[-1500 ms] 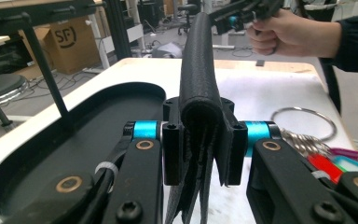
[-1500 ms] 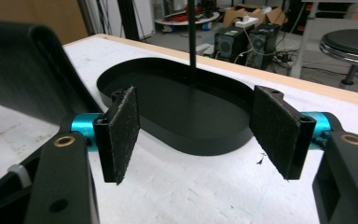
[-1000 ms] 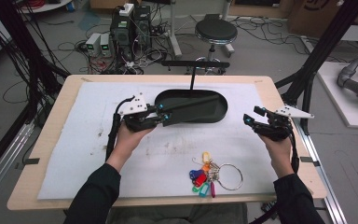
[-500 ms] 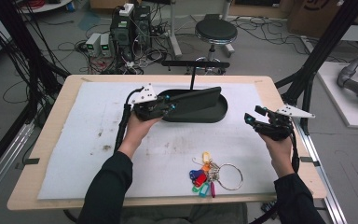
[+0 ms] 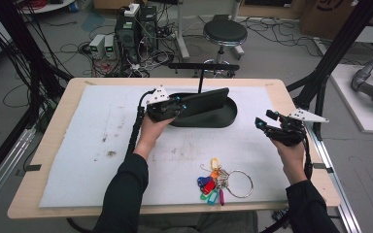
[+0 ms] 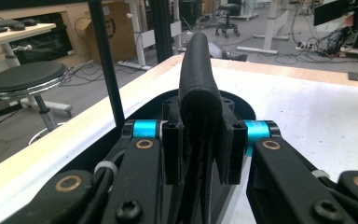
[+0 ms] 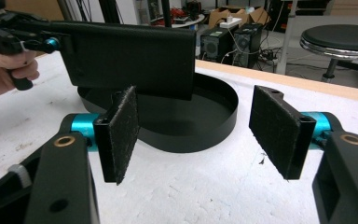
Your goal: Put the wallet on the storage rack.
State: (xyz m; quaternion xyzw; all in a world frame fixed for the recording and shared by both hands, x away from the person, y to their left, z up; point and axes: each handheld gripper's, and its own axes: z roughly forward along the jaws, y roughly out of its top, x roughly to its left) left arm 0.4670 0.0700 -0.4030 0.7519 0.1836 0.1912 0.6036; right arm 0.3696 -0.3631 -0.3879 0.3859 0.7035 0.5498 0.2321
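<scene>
My left gripper (image 5: pixel 177 108) is shut on one end of a flat black wallet (image 5: pixel 206 100), holding it on edge above a black oval tray (image 5: pixel 228 118) at the far middle of the table. In the left gripper view the wallet's folded edge (image 6: pixel 198 70) stands upright between the two pads (image 6: pixel 171 144). The right gripper (image 5: pixel 263 122) hovers at the table's right side, open with nothing between its pads (image 7: pixel 119 135). From there the wallet (image 7: pixel 130 56) hangs over the tray (image 7: pixel 214 128), with the left gripper (image 7: pixel 51 44) at its end.
A bunch of coloured key tags on a large metal ring (image 5: pixel 221 183) lies near the front edge. A white foam sheet (image 5: pixel 87 145) covers the wooden tabletop. A thin black post (image 5: pixel 200 80) rises behind the tray.
The left gripper has carried the wallet to the right and a little lower, so it now hangs over the tray. The right gripper has kept still.
</scene>
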